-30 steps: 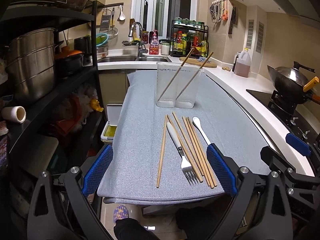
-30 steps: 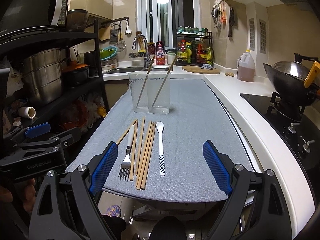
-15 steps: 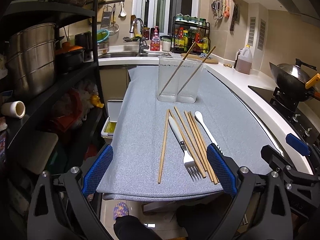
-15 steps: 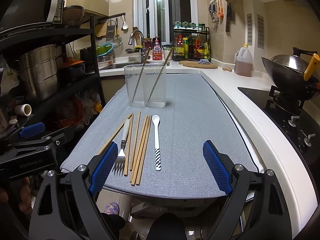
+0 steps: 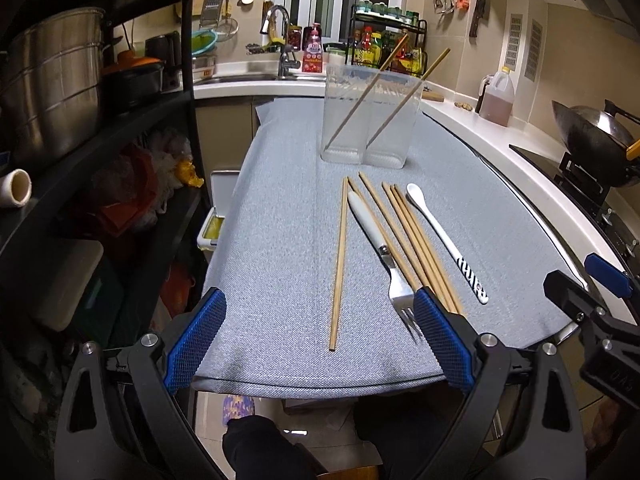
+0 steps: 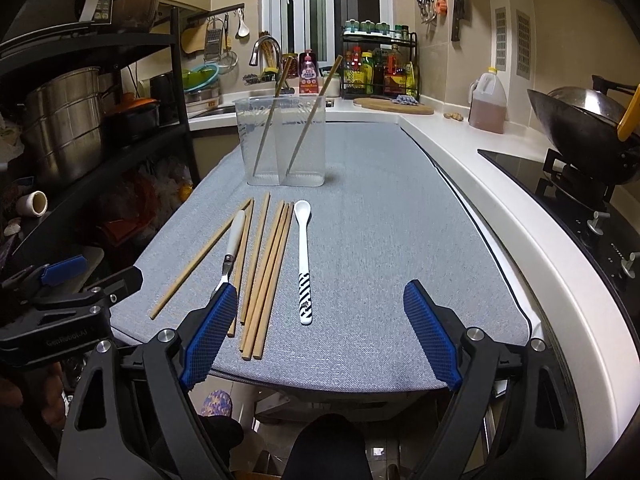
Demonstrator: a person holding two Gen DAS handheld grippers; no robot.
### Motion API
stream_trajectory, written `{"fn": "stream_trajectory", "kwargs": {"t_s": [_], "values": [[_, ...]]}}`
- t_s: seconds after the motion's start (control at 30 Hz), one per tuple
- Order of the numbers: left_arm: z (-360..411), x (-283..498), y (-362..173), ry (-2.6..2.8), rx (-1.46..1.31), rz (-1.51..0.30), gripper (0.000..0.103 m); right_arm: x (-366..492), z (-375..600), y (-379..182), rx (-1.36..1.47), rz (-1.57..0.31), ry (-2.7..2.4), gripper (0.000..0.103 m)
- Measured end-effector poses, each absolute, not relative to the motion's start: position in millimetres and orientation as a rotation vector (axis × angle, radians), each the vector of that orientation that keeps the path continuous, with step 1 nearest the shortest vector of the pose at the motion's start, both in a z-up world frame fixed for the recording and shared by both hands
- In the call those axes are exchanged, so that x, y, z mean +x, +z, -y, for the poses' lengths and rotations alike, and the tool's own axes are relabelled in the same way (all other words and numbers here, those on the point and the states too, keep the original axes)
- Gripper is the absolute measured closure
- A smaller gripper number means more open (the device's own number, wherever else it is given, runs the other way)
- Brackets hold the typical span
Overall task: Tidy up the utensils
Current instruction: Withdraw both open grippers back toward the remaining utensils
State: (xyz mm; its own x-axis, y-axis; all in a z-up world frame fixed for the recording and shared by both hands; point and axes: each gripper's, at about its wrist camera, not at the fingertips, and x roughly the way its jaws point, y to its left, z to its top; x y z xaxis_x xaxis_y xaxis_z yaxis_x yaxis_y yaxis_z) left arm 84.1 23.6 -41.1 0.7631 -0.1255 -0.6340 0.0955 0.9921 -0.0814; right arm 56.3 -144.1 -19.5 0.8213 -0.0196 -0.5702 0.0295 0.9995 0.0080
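The only writing that can be made out is faint lettering on the body of the left hand-held gripper [image 5: 318,330] as seen from the right wrist view, too blurred to read with confidence; the bottle labels by the far sink are illegible. The left hand-held gripper is spread wide and holds nothing, hanging at the near edge of the gray mat [image 5: 280,240] that covers the counter [image 6: 500,184], its right blue pad [image 5: 442,340] overlapping the fork [image 5: 390,260] tines in view. The right hand-held gripper [image 6: 316,334] is likewise wide open and empty, level with the near edge, just right of the left one. Loose chopsticks [image 6: 272,264] lie side by side on the mat with the white-handled fork among them, and a white spoon [image 6: 303,256] with a black-striped handle lies to their right. Farther off stands a clear two-compartment holder [image 6: 282,144], one chopstick leaning in each compartment.
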Motion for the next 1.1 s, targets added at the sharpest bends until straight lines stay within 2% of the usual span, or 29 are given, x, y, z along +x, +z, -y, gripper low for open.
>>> {"fn": "stream_trajectory", "kwargs": {"t_s": [0.67, 1.1], "values": [[-18.4, 113.4, -73.5, -0.145, -0.028, -0.735, 0.018, 91.1, 157.7, -57.6, 0.026, -0.657, -0.072, 0.021], [-13.6, 124.1, -87.7, -0.155, -0.021, -0.753, 0.02, 110.9, 160.9, -76.0, 0.05, -0.662, -0.039, 0.026]]}}
